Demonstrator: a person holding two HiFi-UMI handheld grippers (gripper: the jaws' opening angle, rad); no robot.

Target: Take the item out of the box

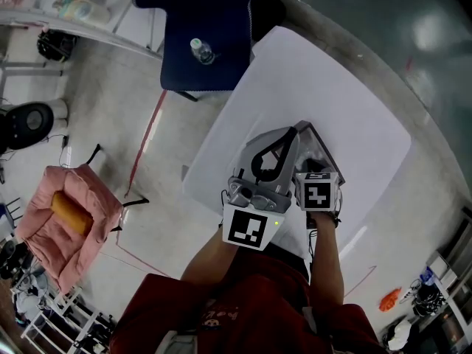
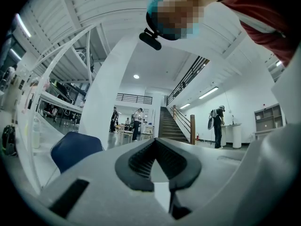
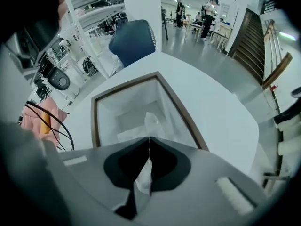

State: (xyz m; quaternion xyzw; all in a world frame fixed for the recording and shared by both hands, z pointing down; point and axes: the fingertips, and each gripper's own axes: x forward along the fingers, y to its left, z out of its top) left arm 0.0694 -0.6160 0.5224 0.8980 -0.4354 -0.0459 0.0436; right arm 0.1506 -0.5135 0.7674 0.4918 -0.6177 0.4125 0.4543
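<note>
**Right gripper pinches the wrapped item over the open box**

Head view: the box (image 1: 322,147) sits mid-frame on the white table (image 1: 354,94), within easy reach.

Left gripper view: the left gripper (image 2: 155,142) is closed on nothing and tilted upward, apparently keeping clear.

Right gripper view: the right gripper (image 3: 149,140), at lower centre, is clamped on the pale wrapped item (image 3: 151,121). The item's lower end seems to be inside the box.

White table (image 1: 332,87), brown-rimmed white box (image 3: 136,95), whitish item (image 3: 151,122), navy chair (image 1: 184,21), pink cushion (image 1: 51,245), red shirt (image 1: 243,308), black-and-white marker cubes (image 1: 247,227).

The box (image 3: 117,102) sits on the table (image 3: 211,107), a chair (image 3: 134,39) behind, the item (image 3: 153,121) seemingly over it.
</note>
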